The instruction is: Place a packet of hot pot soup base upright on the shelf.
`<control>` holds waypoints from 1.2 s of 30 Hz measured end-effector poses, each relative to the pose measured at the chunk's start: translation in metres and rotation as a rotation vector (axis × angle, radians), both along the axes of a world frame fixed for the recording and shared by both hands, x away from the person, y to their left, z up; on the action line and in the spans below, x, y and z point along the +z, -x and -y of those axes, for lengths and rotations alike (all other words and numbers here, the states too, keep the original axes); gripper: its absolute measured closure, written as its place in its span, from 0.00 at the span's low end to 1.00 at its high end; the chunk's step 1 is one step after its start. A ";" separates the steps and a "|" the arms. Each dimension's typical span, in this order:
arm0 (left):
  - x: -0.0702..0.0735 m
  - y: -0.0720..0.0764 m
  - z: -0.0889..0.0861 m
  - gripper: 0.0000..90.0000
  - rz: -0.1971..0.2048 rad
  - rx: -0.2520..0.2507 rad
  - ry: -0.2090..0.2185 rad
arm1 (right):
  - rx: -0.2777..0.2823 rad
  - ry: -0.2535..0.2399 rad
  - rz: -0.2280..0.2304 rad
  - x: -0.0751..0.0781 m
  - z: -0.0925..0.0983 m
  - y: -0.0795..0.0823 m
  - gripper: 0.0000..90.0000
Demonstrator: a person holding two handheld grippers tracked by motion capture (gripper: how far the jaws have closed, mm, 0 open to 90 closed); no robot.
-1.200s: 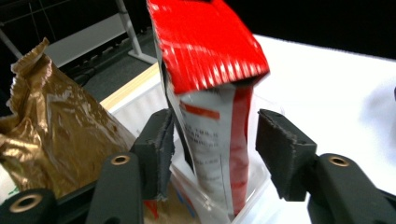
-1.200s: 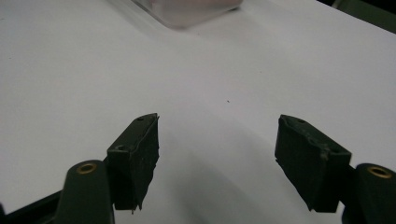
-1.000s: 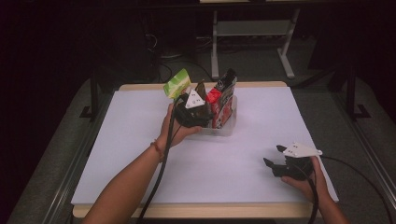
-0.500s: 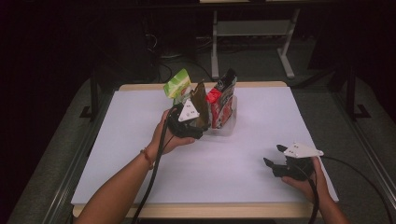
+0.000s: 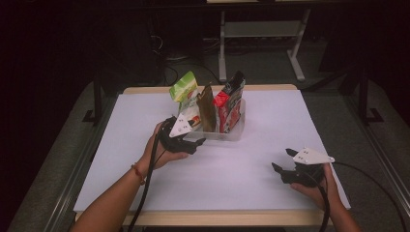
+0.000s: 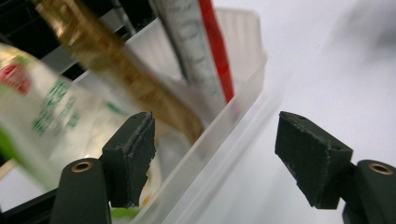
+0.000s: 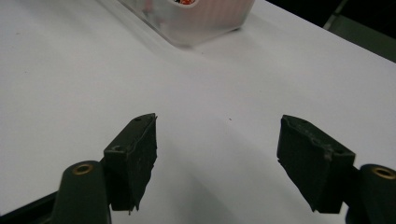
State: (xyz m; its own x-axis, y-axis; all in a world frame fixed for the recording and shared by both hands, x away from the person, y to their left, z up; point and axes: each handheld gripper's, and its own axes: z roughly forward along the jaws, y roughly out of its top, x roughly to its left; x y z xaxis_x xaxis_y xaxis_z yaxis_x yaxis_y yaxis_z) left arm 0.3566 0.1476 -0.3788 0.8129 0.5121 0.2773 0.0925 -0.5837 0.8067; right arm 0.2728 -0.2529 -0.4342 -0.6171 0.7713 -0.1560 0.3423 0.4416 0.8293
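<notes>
your left gripper (image 5: 192,142), jaws spread and just been opening with nothing pinched, sits at the clear plastic bin's (image 5: 227,136) nine o'clock corner. the bin holds green (image 5: 184,87), gold (image 5: 207,107) and red upright snack pouches (image 5: 231,99). your right gripper (image 5: 285,165) rests spread and empty at five o'clock on the white table (image 5: 270,116).

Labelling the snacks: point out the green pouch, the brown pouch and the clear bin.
green pouch (image 5: 183,87), high view, on its top panel.
brown pouch (image 5: 207,107), high view, mid face.
clear bin (image 5: 238,126), high view, on its right wall.

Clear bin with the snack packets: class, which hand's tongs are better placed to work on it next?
Left. The left tongs stand open right at the clear bin, its wall between their jaws, packets just beyond. The right tongs hang open over bare table, well away.
</notes>
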 end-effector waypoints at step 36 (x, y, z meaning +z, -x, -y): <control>-0.028 0.041 -0.097 0.22 -0.029 0.064 -0.039 | 0.072 0.114 0.013 0.008 -0.028 0.009 0.24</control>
